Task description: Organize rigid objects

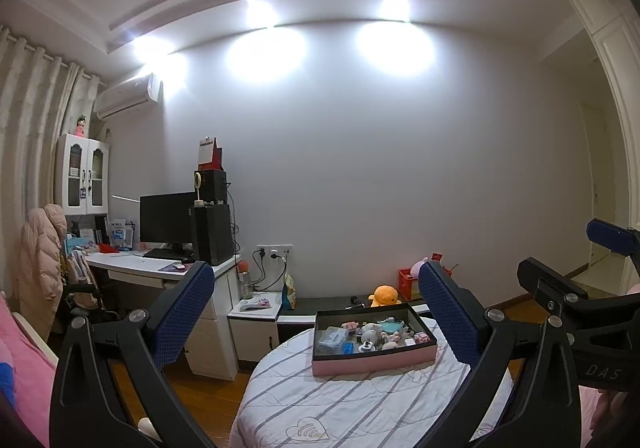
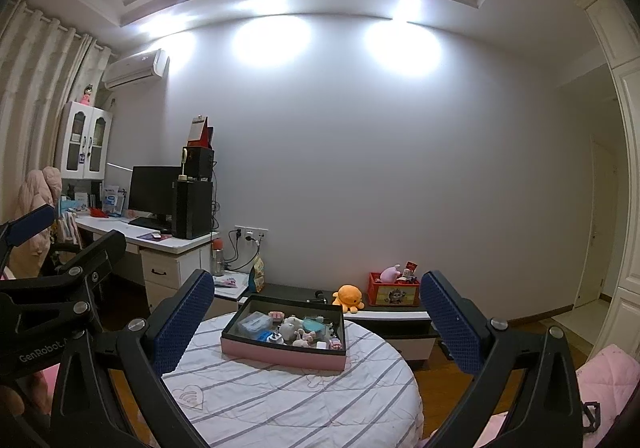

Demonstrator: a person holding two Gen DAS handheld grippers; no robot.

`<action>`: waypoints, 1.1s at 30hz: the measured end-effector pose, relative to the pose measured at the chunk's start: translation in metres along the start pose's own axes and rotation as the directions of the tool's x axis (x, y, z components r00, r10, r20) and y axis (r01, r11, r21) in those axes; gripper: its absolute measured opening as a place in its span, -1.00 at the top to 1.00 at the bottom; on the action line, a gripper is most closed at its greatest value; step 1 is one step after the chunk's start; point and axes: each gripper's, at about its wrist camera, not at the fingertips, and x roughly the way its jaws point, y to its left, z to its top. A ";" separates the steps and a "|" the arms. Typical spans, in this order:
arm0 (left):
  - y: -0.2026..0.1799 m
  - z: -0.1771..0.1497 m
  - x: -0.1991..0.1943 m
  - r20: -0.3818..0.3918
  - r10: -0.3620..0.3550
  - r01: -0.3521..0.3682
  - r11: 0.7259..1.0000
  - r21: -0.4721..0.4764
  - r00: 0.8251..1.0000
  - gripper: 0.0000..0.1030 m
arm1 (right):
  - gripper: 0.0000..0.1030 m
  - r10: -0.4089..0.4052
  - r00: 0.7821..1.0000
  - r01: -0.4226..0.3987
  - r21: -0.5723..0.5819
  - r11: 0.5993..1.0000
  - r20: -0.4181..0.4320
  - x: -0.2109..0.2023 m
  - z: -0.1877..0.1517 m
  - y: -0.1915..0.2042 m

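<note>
"DAS", "GenRobot" on gripper (image 1: 600, 372) bodies

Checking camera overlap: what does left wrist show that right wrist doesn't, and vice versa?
Left wrist only: the right hand-held gripper at the frame's right edge, and a pink blanket at far left. Right wrist only: the left hand-held gripper at the left edge, and the picture on the front of the red crate. Both: the pink box of small items on the striped round table, the orange plush, the desk with monitor, and open jaws.
</note>
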 end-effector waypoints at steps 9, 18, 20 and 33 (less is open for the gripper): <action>0.000 0.001 0.000 0.000 0.000 0.000 1.000 -0.001 1.000 -1.00 | -1.00 0.000 1.000 0.000 0.004 1.000 -0.006 0.001 0.001 -0.001; 0.000 0.001 0.001 0.000 0.000 0.000 1.000 0.000 1.000 -1.00 | -1.00 -0.001 1.000 0.001 0.004 1.000 -0.005 0.002 0.001 -0.001; 0.000 0.001 0.001 -0.001 0.000 0.000 1.000 0.001 1.000 -1.00 | -1.00 -0.001 1.000 0.001 0.004 1.000 -0.006 0.002 0.001 -0.001; 0.000 0.001 0.001 -0.001 0.000 0.000 1.000 0.000 1.000 -1.00 | -1.00 -0.001 1.000 0.001 0.005 1.000 -0.008 0.002 0.001 -0.002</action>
